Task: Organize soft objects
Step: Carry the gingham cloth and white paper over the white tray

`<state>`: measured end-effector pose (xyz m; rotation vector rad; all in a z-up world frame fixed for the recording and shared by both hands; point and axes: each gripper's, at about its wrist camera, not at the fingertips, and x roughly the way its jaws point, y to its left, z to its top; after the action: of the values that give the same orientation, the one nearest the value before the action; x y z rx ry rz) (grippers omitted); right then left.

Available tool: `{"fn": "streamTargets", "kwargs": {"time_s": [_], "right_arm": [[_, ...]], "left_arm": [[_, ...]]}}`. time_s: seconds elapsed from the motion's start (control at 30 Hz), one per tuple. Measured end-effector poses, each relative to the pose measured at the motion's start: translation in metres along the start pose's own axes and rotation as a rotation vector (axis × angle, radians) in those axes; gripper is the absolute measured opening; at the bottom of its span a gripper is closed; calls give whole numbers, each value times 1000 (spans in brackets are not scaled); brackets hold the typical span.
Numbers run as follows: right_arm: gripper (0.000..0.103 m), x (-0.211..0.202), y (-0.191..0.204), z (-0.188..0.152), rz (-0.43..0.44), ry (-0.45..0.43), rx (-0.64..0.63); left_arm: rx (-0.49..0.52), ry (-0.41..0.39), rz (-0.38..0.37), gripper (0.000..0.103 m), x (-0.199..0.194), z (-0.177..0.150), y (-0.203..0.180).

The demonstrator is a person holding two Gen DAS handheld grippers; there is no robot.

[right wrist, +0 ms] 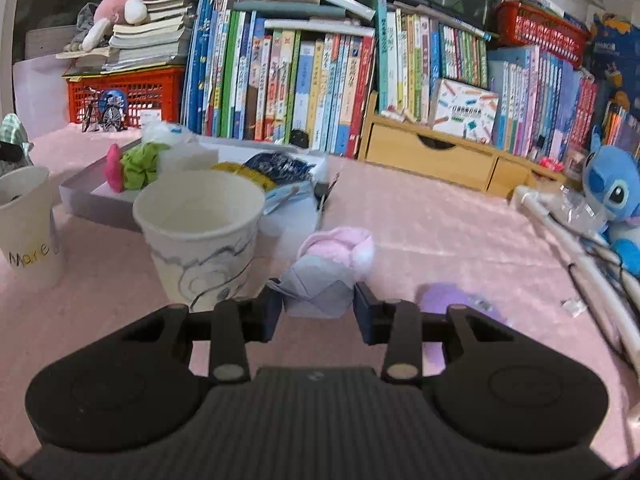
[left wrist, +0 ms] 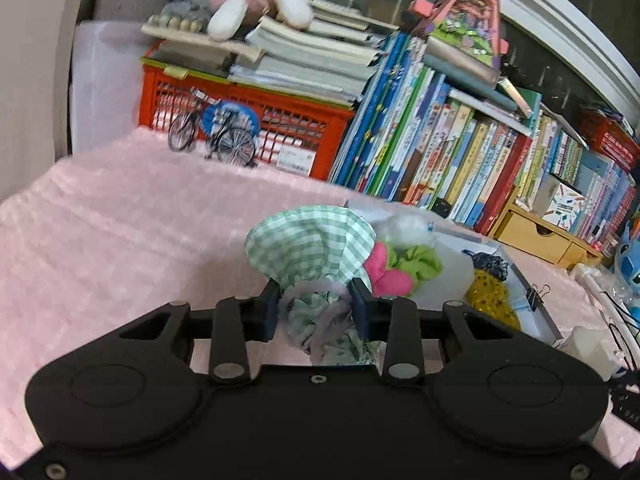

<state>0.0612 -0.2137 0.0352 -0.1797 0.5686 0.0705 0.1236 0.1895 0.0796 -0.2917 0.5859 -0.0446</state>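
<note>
Bookshelves (right wrist: pixel 320 80) crammed with children's picture books fill the back of the room beneath a dark window, above a table spread with a pink cloth (right wrist: pixel 440 232). An orange crate (left wrist: pixel 248 128) stacked with workbooks stands at the table's far left, a model bicycle (left wrist: pixel 212 132) before it; a blue plush toy (right wrist: pixel 612 196) sits at the right edge. A shallow grey tray (right wrist: pixel 96 200) near the middle holds scrunchies in green (right wrist: pixel 140 164) and pink. Two paper cups stand nearby, the marbled cup (right wrist: pixel 200 236) beside the right gripper, the white cup (right wrist: pixel 28 232) lettered "More". The left gripper (left wrist: pixel 316 308) pinches a green checked scrunchie (left wrist: pixel 312 248) above the cloth. The right gripper (right wrist: pixel 318 308) clamps a grey-and-pink soft toy (right wrist: pixel 324 280).
</note>
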Motion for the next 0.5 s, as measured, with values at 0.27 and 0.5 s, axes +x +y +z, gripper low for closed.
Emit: {"fn": "streamTargets", "kwargs": {"time_s": [0.27, 0.5], "right_arm": [[43, -9, -13, 23, -31, -63, 9], [43, -14, -19, 46, -36, -109, -6]], "left_arm": [[65, -23, -24, 33, -6, 26, -28], [138, -20, -62, 33, -9, 45, -61]]}}
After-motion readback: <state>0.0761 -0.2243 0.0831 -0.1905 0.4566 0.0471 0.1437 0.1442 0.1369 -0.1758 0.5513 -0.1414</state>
